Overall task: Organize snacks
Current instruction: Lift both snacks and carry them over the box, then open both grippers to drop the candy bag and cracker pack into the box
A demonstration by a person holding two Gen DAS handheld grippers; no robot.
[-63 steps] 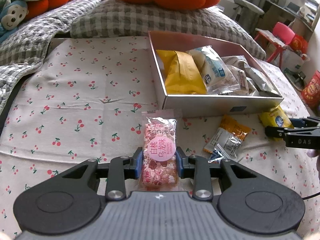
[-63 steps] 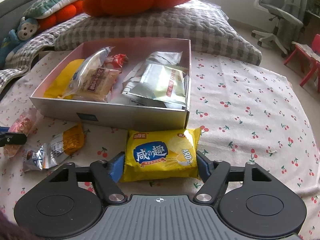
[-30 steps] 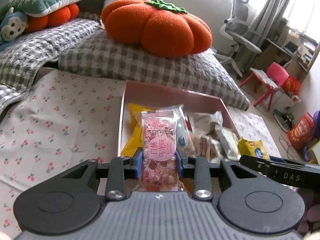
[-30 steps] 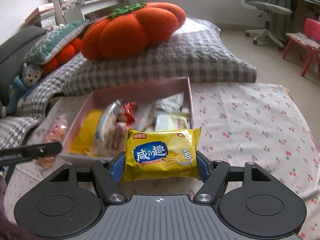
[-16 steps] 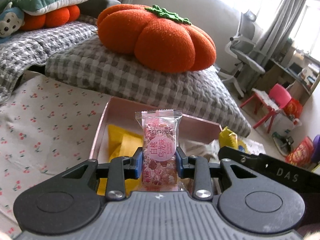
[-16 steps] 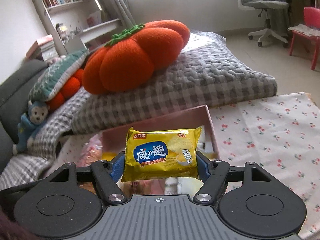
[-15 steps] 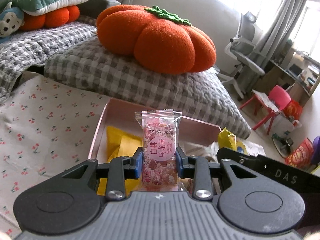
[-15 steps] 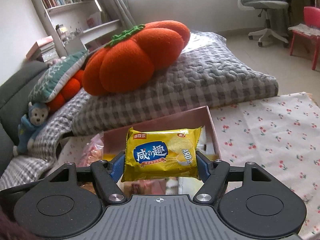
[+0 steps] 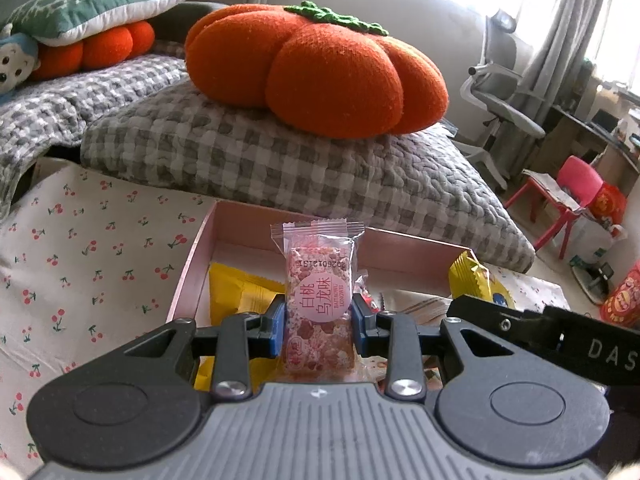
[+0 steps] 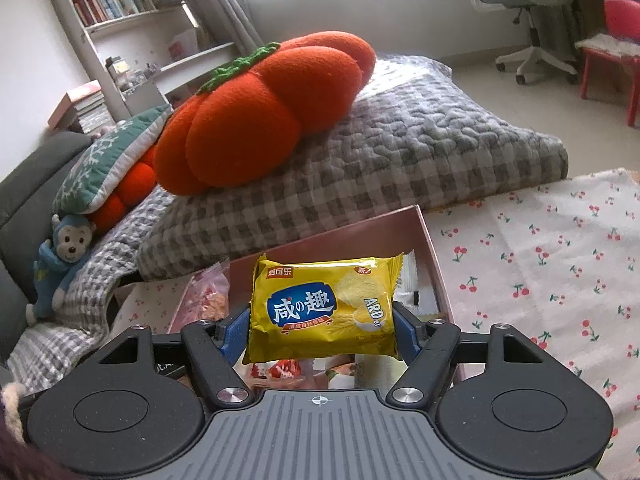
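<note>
My left gripper (image 9: 319, 322) is shut on a pink snack bar packet (image 9: 318, 304) and holds it upright above the pink box (image 9: 192, 256). My right gripper (image 10: 320, 332) is shut on a yellow cracker packet (image 10: 324, 310) and holds it over the same box (image 10: 430, 248). In the left wrist view the right gripper's black finger and its yellow packet (image 9: 476, 284) show at the right, close beside me. In the right wrist view the pink packet (image 10: 208, 296) shows at the left. A yellow bag (image 9: 236, 296) and other snacks lie in the box.
A big orange pumpkin cushion (image 9: 316, 68) sits on a grey checked pillow (image 9: 280, 160) just behind the box. The cherry-print sheet (image 9: 88, 260) spreads to the left and right (image 10: 552, 256). A monkey toy (image 10: 60, 256) lies at far left.
Both grippers have lifted their packets off the sheet and carried them up and forward over the box. In the last half second they moved only slightly closer.
</note>
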